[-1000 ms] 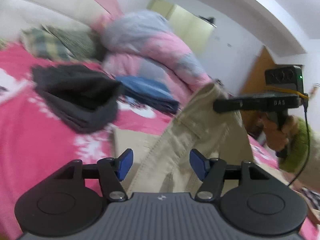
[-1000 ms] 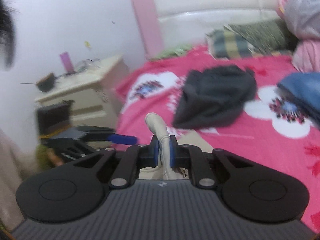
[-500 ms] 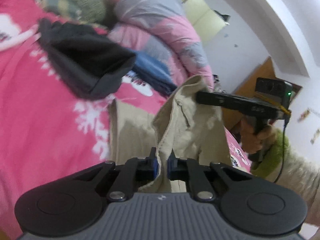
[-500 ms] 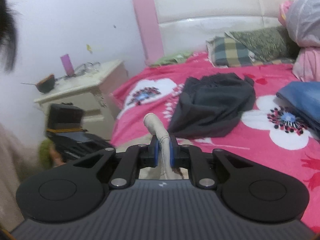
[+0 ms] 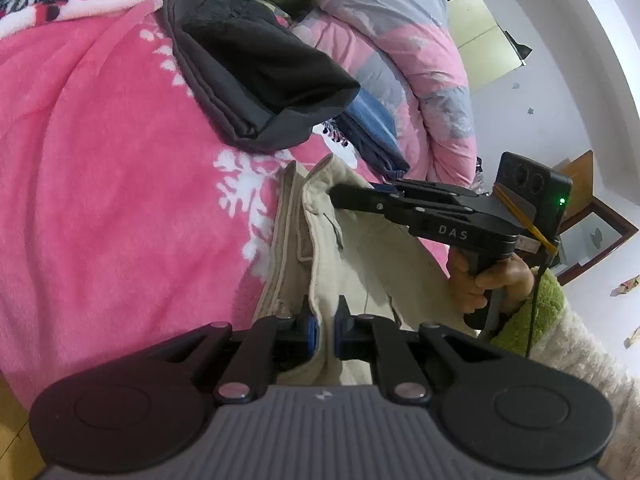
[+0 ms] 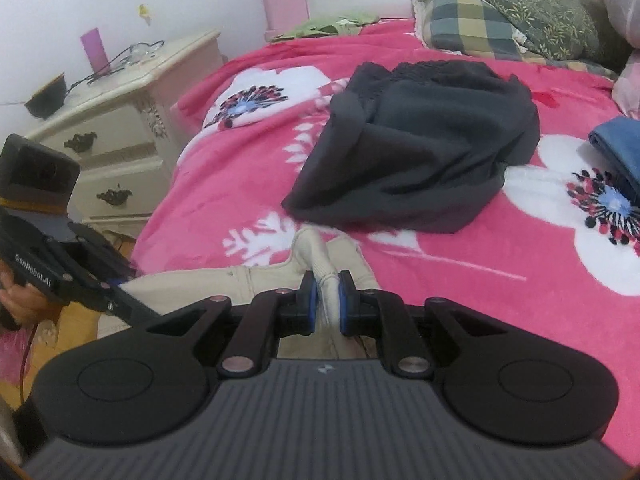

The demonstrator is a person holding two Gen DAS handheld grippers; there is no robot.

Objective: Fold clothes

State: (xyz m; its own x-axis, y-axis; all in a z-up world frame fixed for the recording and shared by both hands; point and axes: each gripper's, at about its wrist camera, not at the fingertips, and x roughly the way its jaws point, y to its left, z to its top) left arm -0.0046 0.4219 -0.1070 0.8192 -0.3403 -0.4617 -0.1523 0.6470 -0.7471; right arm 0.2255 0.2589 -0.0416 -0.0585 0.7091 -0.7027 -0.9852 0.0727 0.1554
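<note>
Beige trousers [image 5: 320, 240] lie at the near edge of the pink bed, partly doubled over. My left gripper [image 5: 326, 326] is shut on a fold of the beige cloth right at the bottom of its view. The right gripper [image 5: 340, 196], seen from the side there, pinches the trousers' far corner. In the right wrist view my right gripper [image 6: 327, 304] is shut on a bunched beige edge of the trousers [image 6: 316, 256], and the left gripper [image 6: 116, 286] shows at the lower left, pinching the cloth.
A folded dark grey garment [image 6: 416, 152] and folded blue jeans [image 6: 620, 140] lie farther up the flowered pink blanket [image 6: 480, 264]. Pillows [image 6: 500, 20] and a rolled quilt [image 5: 400, 40] sit beyond. A cream nightstand [image 6: 120, 120] stands beside the bed. A hand in a green cuff [image 5: 488, 280] holds the right gripper.
My left gripper closed on the beige fold and rolled. The right gripper came down toward the bed with the trousers' corner, laying the cloth lower and flatter.
</note>
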